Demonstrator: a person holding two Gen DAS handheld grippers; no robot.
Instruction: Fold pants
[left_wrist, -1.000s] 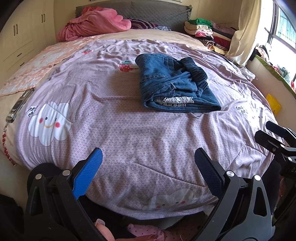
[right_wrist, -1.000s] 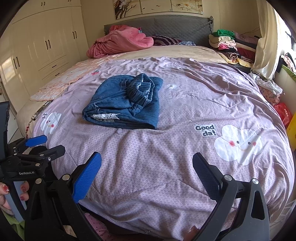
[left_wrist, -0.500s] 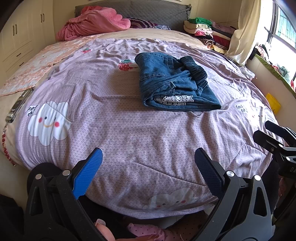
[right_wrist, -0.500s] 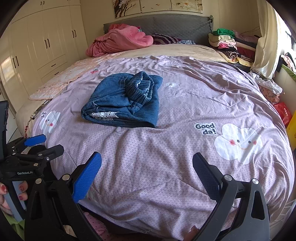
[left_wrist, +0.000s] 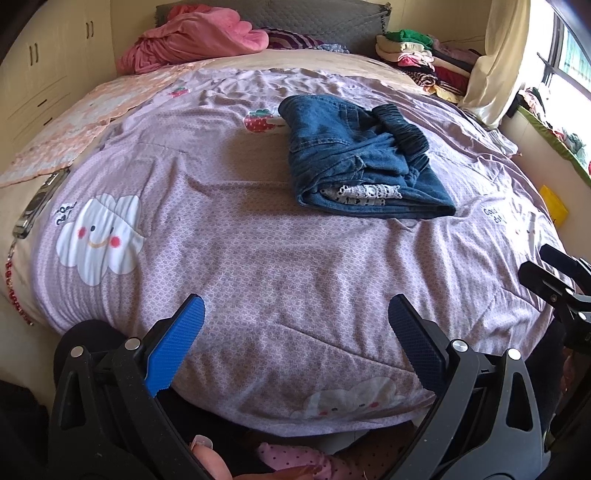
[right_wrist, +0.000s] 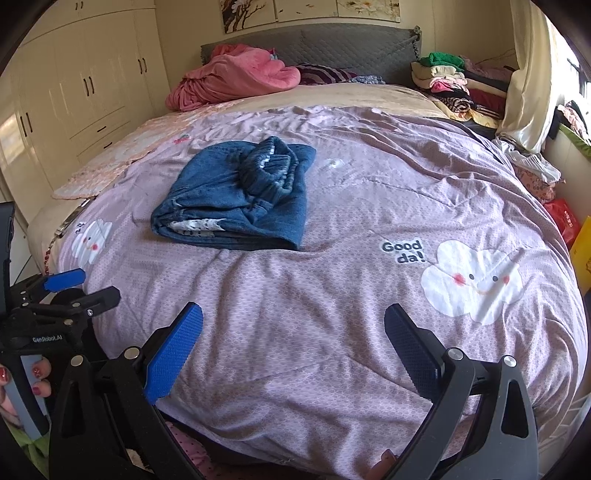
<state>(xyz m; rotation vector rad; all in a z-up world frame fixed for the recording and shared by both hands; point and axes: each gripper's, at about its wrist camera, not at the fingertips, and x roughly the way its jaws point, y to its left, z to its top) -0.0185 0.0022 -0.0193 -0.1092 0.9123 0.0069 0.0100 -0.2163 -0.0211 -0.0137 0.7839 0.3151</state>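
Denim pants (left_wrist: 360, 155) lie folded into a compact bundle on the lilac quilt (left_wrist: 258, 266), toward the middle of the bed and well apart from both tools. Elastic waistband sits bunched on top of the bundle; a white patterned lining shows at the near folded edge. In the right wrist view the pants (right_wrist: 236, 199) rest left of centre, well apart from the cloud print (right_wrist: 472, 280) with its "Good da!" lettering. Left gripper (left_wrist: 295, 339) hovers above the near edge of the quilt, fingers spread wide, nothing between them. Right gripper (right_wrist: 293, 341) is likewise spread wide and holds nothing. Pink blanket (right_wrist: 236, 75) is heaped against the grey headboard (right_wrist: 314, 46); stacked clothes (right_wrist: 447, 79) occupy the far right corner.
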